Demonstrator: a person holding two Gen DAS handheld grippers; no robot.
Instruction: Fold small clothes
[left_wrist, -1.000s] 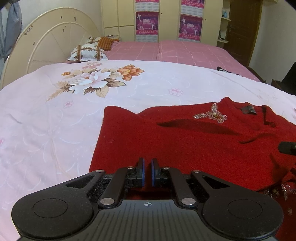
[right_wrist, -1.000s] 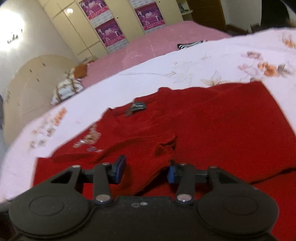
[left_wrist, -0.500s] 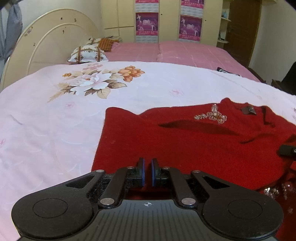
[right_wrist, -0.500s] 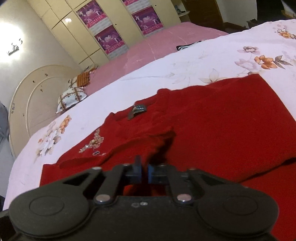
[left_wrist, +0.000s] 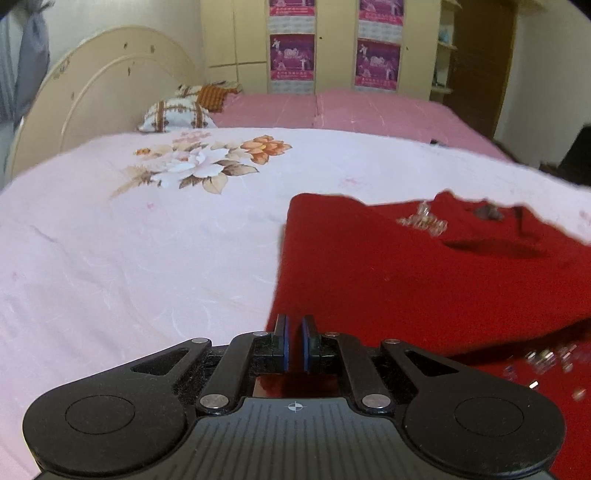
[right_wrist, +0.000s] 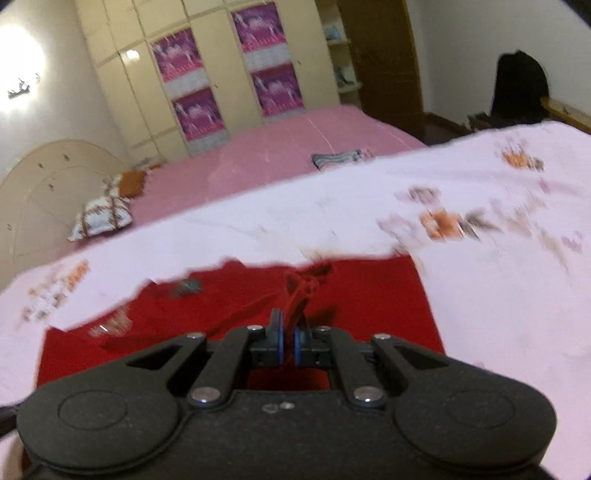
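My left tongs (left_wrist: 294, 341) and right tongs (right_wrist: 289, 338) both pinch the red sweater (left_wrist: 424, 280), beaded, rumpled on the sheet (left_wrist: 129, 258).

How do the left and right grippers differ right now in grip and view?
The left gripper pinches the red sweater at its near edge, the cloth there lying flat; the right gripper holds a bunched fold of it lifted off the bed. The left view is mostly sharp; the right view is motion-blurred. Both are shut on the same garment over the floral bedspread.
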